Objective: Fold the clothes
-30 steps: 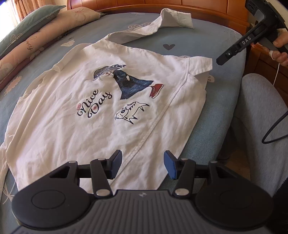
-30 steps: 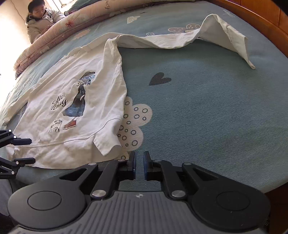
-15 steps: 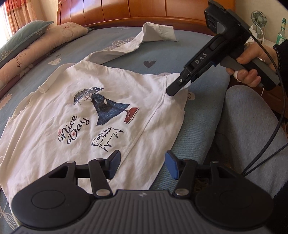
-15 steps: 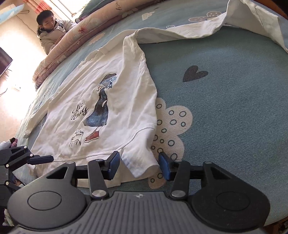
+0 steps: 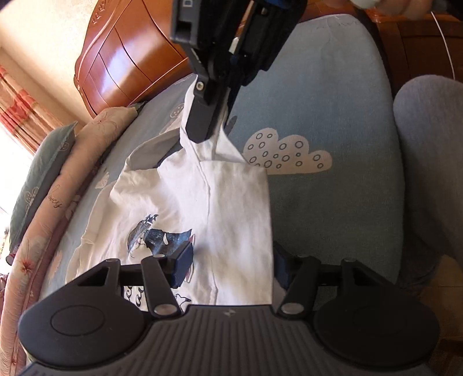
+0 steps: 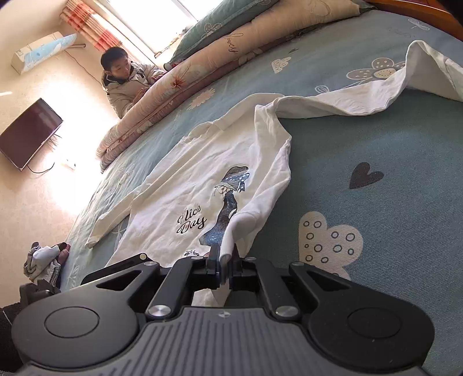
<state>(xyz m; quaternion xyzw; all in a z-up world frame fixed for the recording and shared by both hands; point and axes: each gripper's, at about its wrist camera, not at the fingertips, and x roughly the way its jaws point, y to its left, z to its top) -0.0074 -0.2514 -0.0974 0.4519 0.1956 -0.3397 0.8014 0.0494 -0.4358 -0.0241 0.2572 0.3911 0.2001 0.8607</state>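
A white long-sleeved shirt (image 6: 202, 179) with a "Nice Day" print lies on the blue bed sheet (image 6: 376, 144). My right gripper (image 6: 224, 260) is shut on the shirt's hem corner and lifts it off the bed; it also shows in the left wrist view (image 5: 208, 127), holding the cloth up. My left gripper (image 5: 231, 263) is open, its jaws on either side of the shirt's (image 5: 231, 208) folded-over side panel, low over the cloth. One sleeve (image 6: 376, 92) trails toward the headboard.
A rolled quilt (image 6: 202, 75) and a pillow (image 6: 231, 26) lie along the far side of the bed. A person (image 6: 124, 78) sits behind the quilt. A wooden headboard (image 5: 130, 57) stands behind. The operator's grey-clad leg (image 5: 431, 173) is at the bed's edge.
My right gripper closed on the shirt's hem corner and lifted it, folding the side panel over. My left gripper moved forward so that the panel lies between its open jaws.
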